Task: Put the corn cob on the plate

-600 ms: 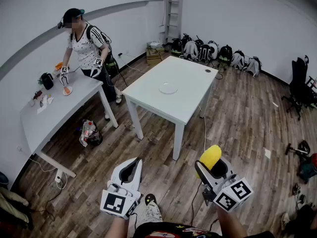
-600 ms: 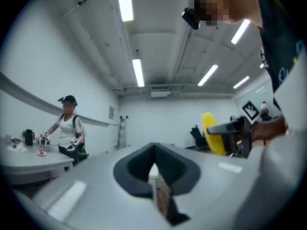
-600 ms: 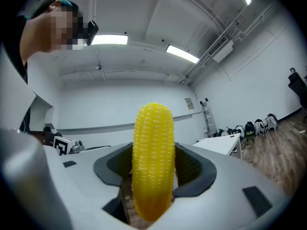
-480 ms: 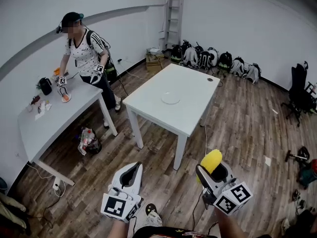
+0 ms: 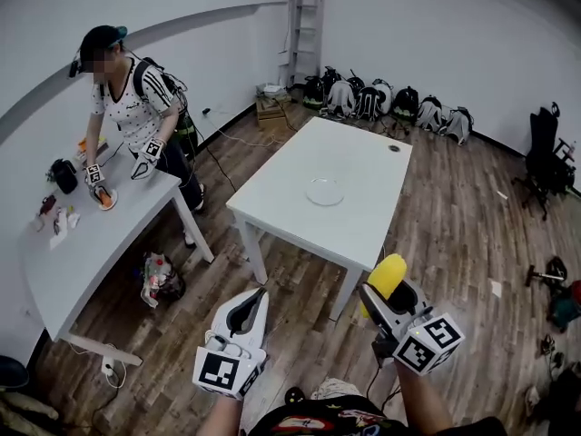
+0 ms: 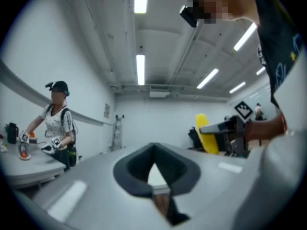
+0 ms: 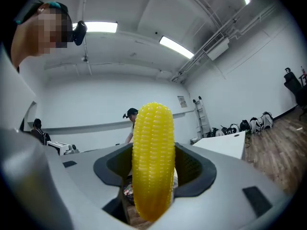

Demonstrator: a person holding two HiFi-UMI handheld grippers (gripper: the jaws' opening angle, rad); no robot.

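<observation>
A yellow corn cob point(image 5: 386, 279) stands upright between the jaws of my right gripper point(image 5: 383, 295), which is shut on it. In the right gripper view the corn cob point(image 7: 152, 162) fills the middle and hides most of what lies ahead. A small white plate point(image 5: 325, 191) lies near the middle of the white table point(image 5: 272, 189), ahead of both grippers and well apart from them. My left gripper point(image 5: 257, 296) hovers at the lower left over the floor, shut, with nothing in it. The left gripper view shows the corn cob point(image 6: 204, 133) off to the right.
At a second white table point(image 5: 82, 243) on the left, a person point(image 5: 127, 107) works with grippers of their own. A bag point(image 5: 156, 278) lies on the floor by that table. Backpacks point(image 5: 381, 103) and a ladder point(image 5: 292, 16) line the far wall; an office chair point(image 5: 545, 148) stands at the right.
The white table and plate have come nearer and sit lower in the head view. Both grippers keep their places in the frame, the corn still held in the right one.
</observation>
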